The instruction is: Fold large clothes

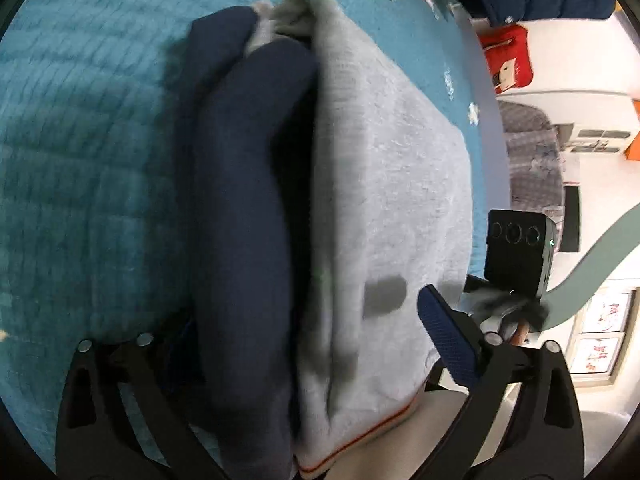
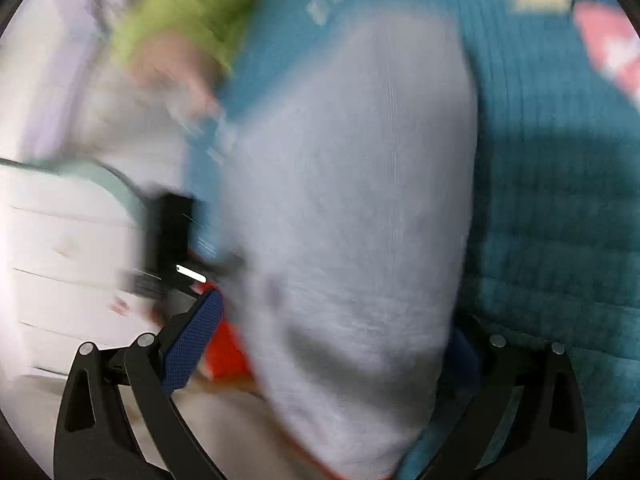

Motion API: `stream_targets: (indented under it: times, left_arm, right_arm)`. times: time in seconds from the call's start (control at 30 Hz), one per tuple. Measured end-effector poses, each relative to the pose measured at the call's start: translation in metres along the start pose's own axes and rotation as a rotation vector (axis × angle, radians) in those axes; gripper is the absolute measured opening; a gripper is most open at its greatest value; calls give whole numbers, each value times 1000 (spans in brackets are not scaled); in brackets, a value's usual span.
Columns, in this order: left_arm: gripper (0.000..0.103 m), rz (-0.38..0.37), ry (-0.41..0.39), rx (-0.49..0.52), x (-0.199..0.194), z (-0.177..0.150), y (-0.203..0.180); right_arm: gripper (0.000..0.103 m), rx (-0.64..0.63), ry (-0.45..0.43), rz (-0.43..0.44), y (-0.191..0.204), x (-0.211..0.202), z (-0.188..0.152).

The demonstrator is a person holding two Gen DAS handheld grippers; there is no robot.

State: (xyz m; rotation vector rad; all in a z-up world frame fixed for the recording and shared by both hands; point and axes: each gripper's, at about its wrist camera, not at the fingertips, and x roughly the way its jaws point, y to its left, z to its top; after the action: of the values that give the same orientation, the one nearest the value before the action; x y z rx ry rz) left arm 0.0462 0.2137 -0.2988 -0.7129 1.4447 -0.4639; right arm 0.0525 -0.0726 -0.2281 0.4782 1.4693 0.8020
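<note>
- Lying on the teal bed cover [image 1: 80, 160] is the big garment [image 1: 380, 184], a soft grey top with dark blue sleeves [image 1: 240, 208] and a thin orange stripe at its hem.
- It looks mostly folded now: the blue sleeves are tucked in along one side and the grey body makes a long, neat pack.
- I think one more fold, end to end, may be left, or maybe just a pat to smooth it. I cannot be sure.
- The left gripper [image 1: 304, 356] has its tongs spread wide, one on each side of the garment's near end, with the cloth between them. Only one blue pad [image 1: 448, 340] shows, and it is not pressing on the cloth.
- The right gripper [image 2: 324, 340] also has its tongs wide, either side of the grey cloth. Its left pad [image 2: 192, 344] stands free of it. The other pad is hidden behind the cloth, so I cannot tell if it touches.
- The right wrist view is very blurry. A person's arm in a green sleeve [image 2: 188, 8] shows near the top, but not clearly.
- White drawers [image 2: 68, 264] stand beside the bed, and a red cushion [image 1: 508, 60] sits far off.
- The garment's far end is bunched up, and I cannot see how it is tucked.
</note>
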Motion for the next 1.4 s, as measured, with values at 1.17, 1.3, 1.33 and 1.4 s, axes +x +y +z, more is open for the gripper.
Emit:
stream_targets:
  times: [1.17,1.3,1.33,1.4]
  left_arm:
    - [38,262,-509,202,-194,95,-105]
    - [36,373,-529,211,-241,120,-83]
    - [36,395,-525,204,-248,128,-76]
    - [36,432,-509,177,-261,151,-56]
  right_arm:
    - [35,-187,-344,45,172,-38,143]
    - [35,-175,-324,79,195,-6,185]
    - [35,-167,-314,80,202,6,199]
    - [35,-153,-295,64,213,31,222]
